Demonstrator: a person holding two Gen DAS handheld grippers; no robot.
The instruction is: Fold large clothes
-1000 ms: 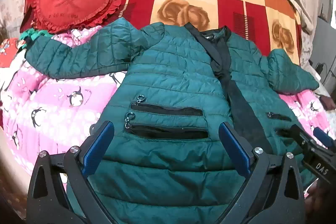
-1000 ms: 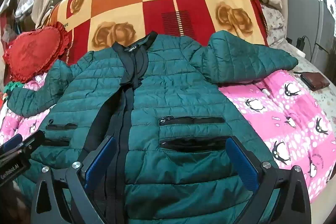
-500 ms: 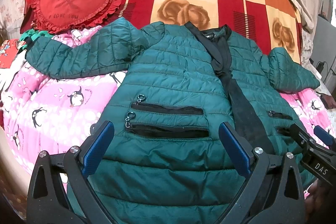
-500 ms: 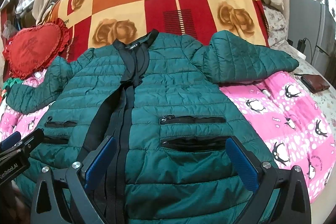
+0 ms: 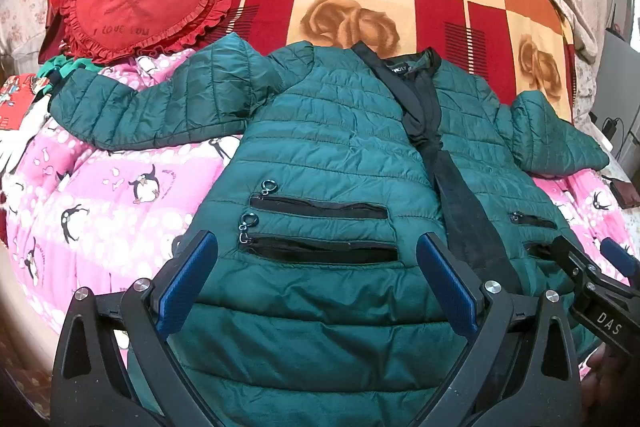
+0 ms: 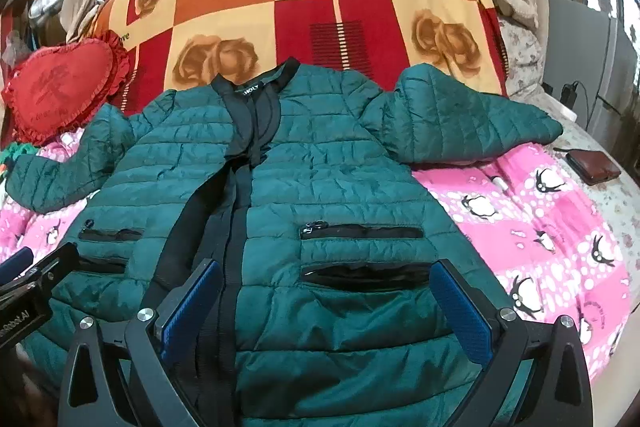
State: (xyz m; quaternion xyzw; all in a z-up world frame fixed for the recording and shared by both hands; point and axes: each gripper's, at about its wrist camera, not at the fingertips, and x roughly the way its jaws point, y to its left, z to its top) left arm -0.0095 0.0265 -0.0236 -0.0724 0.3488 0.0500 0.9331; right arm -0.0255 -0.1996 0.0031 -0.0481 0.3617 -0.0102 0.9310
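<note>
Little has moved: my left hand-held gripper (image 5: 316,279) and right hand-held gripper (image 6: 326,307) stay open, empty, above the jacket (image 5: 340,155), spread flat for folding.

Left gripper (image 5: 316,259): black plastic frame, two angled fingers, blue ribbed pads (image 5: 186,281) on inner faces, round silver screws at finger pivots, triangular cut-outs in side plates. Right gripper (image 6: 326,289): same black build, blue pads (image 6: 460,311), silver screws. White lettering on each gripper's side, seen from other camera: "DAS", "Robot.AI". Sliver of skin at frame edge, blurred.
</note>
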